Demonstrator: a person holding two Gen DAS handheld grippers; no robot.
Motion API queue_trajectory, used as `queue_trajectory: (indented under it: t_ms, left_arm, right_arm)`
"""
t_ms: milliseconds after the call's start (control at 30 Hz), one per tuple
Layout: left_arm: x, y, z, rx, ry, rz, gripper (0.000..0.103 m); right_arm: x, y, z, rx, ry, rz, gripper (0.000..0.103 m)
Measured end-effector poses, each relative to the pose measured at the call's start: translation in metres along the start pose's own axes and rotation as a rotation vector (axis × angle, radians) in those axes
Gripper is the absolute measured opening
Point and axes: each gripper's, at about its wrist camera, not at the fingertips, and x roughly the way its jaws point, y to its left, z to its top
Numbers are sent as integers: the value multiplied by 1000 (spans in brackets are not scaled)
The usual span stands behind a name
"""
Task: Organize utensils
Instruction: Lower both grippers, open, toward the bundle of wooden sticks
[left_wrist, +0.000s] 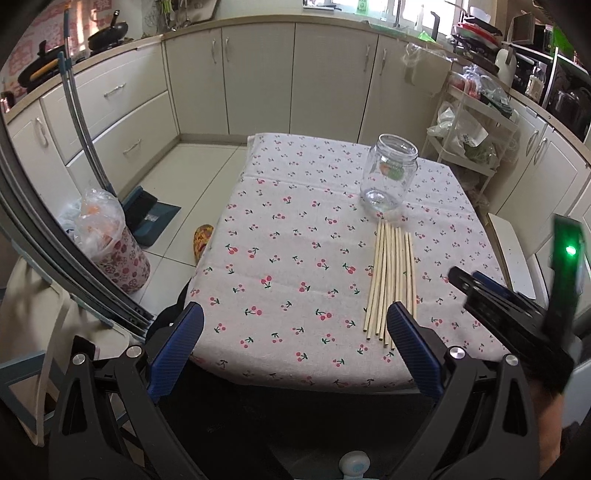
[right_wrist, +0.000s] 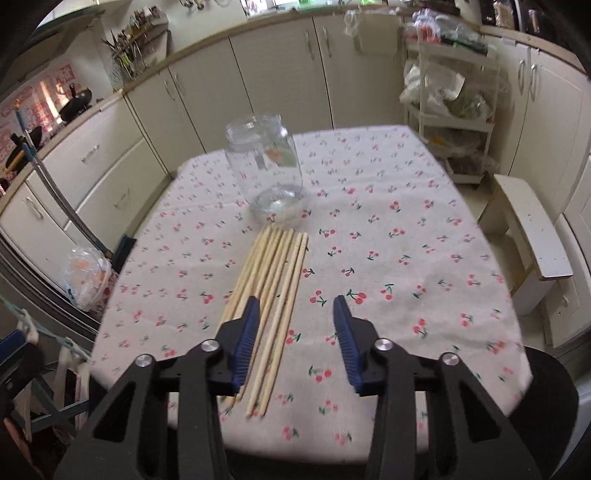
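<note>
Both claws hang spread and empty: left gripper (left_wrist: 295, 325), right gripper (right_wrist: 297, 306) above the cherry-print tablecloth (left_wrist: 280, 229). One clear glass jar (left_wrist: 388, 173) stands upright there; just before it lie roughly ten wooden chopsticks (left_wrist: 393, 280), side by side.

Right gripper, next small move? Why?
Probably lower the right gripper and shift it slightly left so its fingers straddle a chopstick at the edge of the chopsticks. The sticks lie flat, side by side on the tablecloth, none held; the fingers stand apart above their near ends. The glass jar beyond them stands upright and empty.
</note>
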Motion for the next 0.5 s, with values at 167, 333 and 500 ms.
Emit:
queue_trajectory:
  t_ms: [167,333,500]
  left_arm:
    - [25,1,5,-7,42,-6,95]
    - [46,-4,15,-1,51,-10,95]
    - [68,-12,27,15,48,-16,95]
  right_arm:
    - [51,-1,9,-24,60,-25,25]
    - [79,1,14,-53,93,-43,21]
    - [89,5,18,-124,83,-77,20]
